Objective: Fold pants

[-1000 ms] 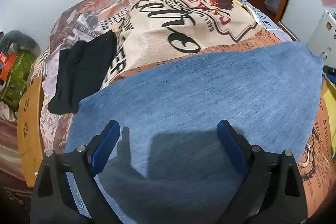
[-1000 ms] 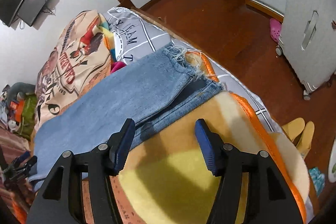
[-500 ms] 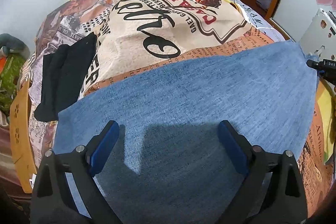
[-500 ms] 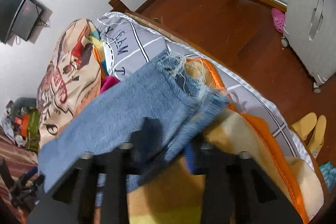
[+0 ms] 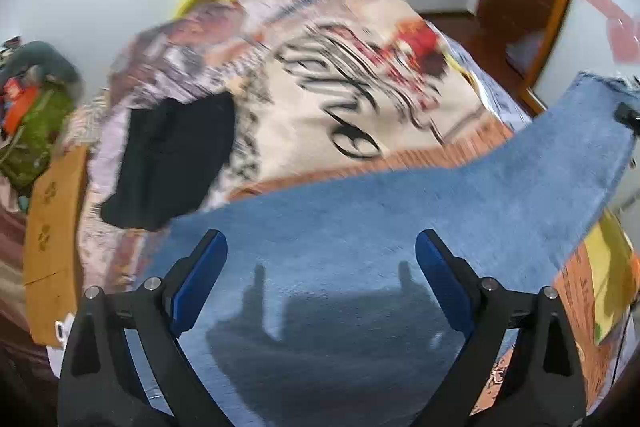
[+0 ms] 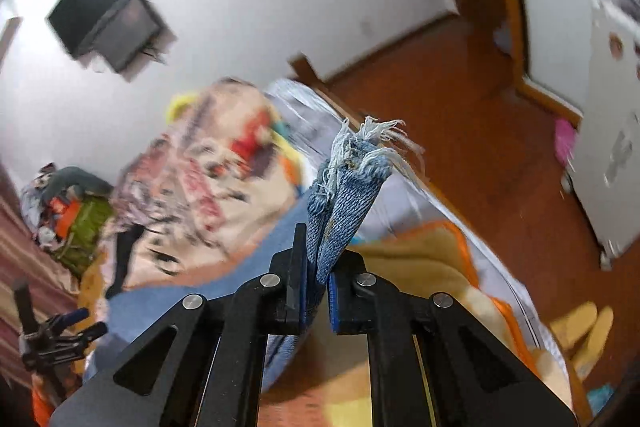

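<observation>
Denim pants (image 5: 400,211) lie across the printed bedspread (image 5: 400,115); frayed hem end (image 6: 360,163) lifted off it. Your R gripper (image 6: 318,275) is clamped on that hem. Your L gripper (image 5: 320,259) hovers over the jeans w/ jaws spread wide, holding nothing.

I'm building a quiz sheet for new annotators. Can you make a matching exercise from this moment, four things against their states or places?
Things:
1. right hand-held gripper
2. left hand-held gripper
3. black garment
4. jeans hem

States or places:
A. frayed, lifted off the bed
B. open above the denim
C. lying on the printed blanket
D. shut on denim

Pairs: 1-D, 2-B, 3-C, 4-A
</observation>
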Action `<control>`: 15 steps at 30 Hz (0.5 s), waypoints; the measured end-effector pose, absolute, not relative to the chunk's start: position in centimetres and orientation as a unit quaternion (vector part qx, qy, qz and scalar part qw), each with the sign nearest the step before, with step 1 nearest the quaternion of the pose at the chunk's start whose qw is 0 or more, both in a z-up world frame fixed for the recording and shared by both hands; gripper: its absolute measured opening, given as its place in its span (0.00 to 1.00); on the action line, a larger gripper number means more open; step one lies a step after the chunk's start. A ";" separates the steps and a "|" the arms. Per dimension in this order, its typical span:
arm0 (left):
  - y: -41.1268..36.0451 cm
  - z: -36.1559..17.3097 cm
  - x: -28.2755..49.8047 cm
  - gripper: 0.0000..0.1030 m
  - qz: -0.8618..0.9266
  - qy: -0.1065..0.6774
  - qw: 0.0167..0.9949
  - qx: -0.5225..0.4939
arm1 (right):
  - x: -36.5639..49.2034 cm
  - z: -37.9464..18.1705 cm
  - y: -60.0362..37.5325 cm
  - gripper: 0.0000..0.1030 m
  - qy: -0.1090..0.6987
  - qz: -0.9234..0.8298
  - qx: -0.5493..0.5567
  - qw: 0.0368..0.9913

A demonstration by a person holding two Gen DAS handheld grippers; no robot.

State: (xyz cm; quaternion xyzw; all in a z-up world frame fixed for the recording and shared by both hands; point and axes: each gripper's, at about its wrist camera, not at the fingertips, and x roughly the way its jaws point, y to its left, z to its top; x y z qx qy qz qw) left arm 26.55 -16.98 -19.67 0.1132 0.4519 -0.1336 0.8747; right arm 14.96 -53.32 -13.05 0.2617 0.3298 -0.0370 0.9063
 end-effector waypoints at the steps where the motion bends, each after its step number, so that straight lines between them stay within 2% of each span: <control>1: -16.3 -19.0 26.4 0.93 -0.127 0.443 0.881 0.107 | 15.0 -11.8 -52.4 0.06 0.318 -0.024 0.254 0.913; 9: -11.1 -14.5 25.1 0.93 -0.114 0.392 0.911 0.061 | 16.6 -4.7 -43.7 0.06 0.262 0.084 0.193 0.942; 15: -7.4 -12.7 23.6 0.97 -0.104 0.363 0.925 0.035 | 18.8 -3.7 -37.3 0.06 0.261 0.145 0.160 0.941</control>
